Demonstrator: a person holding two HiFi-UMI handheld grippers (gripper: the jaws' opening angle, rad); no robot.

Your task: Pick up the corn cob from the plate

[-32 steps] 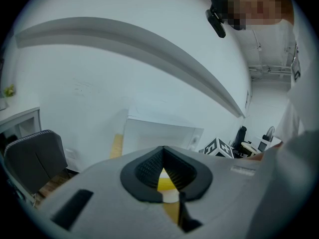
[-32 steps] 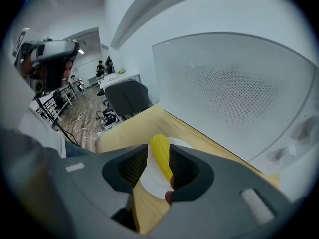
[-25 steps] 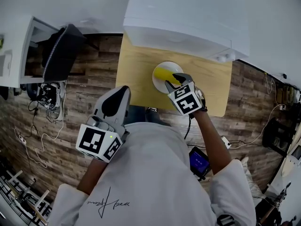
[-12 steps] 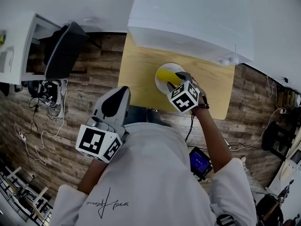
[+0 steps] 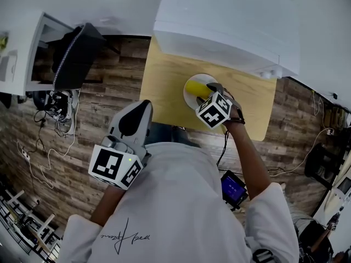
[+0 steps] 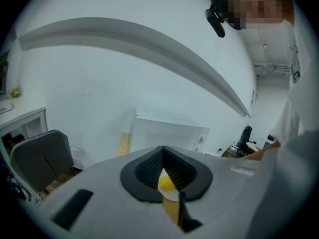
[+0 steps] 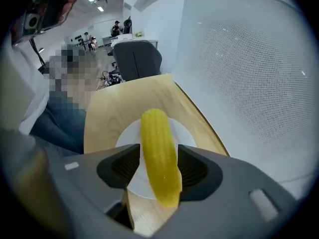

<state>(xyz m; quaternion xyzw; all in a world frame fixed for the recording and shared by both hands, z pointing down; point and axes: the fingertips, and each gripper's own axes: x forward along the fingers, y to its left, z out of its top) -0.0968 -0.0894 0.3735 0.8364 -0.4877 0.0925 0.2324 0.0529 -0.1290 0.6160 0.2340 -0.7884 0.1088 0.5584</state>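
Jaws of the right gripper (image 7: 158,166) have just been opening and now stand wide apart, one on each side of the corn cob (image 7: 158,153). There is a clear gap on the left side of the cob. The right pad sits just beside it, and I cannot tell whether it touches. Nothing is clamped yet.

Compared with a second ago in the head view, this gripper has sunk lower over the plate (image 5: 190,98) and rolled, so its marker cube shows a different face. The cob has not shifted: it lies across the white plate on the wooden tabletop (image 5: 164,81), just in front of the white cabinet (image 5: 230,21) at the far edge.

The left gripper (image 5: 134,116) hangs where it was, well apart from the plate at the near left. Its jaw tips are together with nothing in them.

I judge that the approach is nearly done and the grasp itself has not begun. The jaws already straddle the cob near its middle, so what remains is a little more descent if needed, then closing and lifting. The cob looks round and smooth, so an off-centre squeeze could roll it on the plate.
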